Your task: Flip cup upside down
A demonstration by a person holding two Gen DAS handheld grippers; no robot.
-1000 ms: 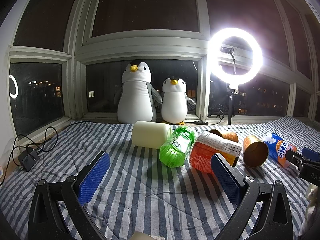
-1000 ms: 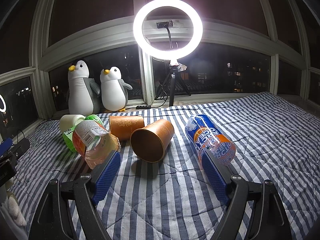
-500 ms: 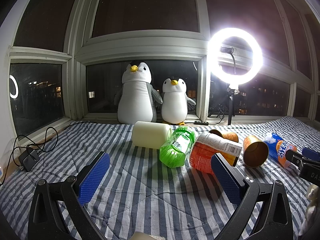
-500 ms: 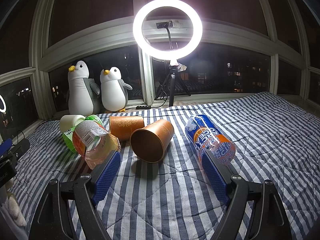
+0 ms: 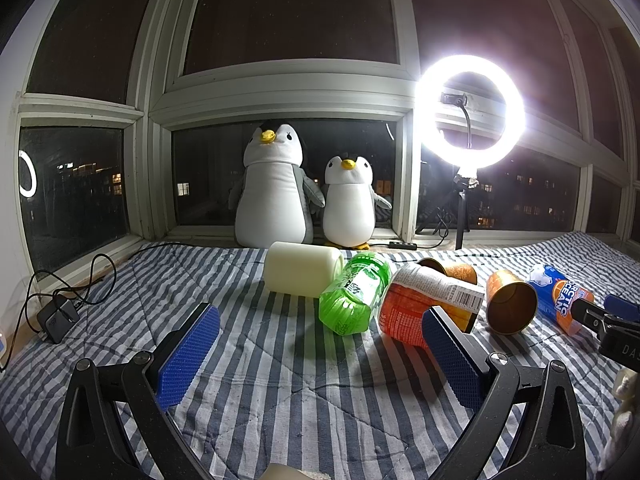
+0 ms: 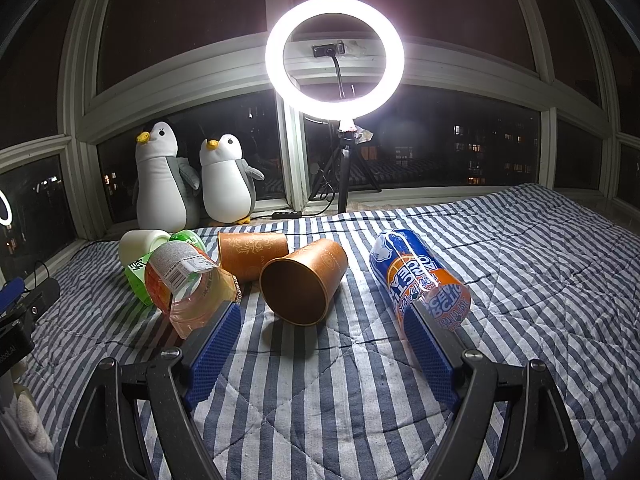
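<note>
Since nothing has shifted over the last second, both tools, left tool (image 5: 320, 352) and right tool (image 6: 322, 344), stay spread and empty, the copper cup (image 6: 302, 280) lying ungrasped ahead of the right one.

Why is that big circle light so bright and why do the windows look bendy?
Left wrist view: the ring light glares, washing out the frame around it. Right wrist view: it casts shadows toward the camera under the orange cup. Both views: the fisheye lens curves the window frames.
</note>
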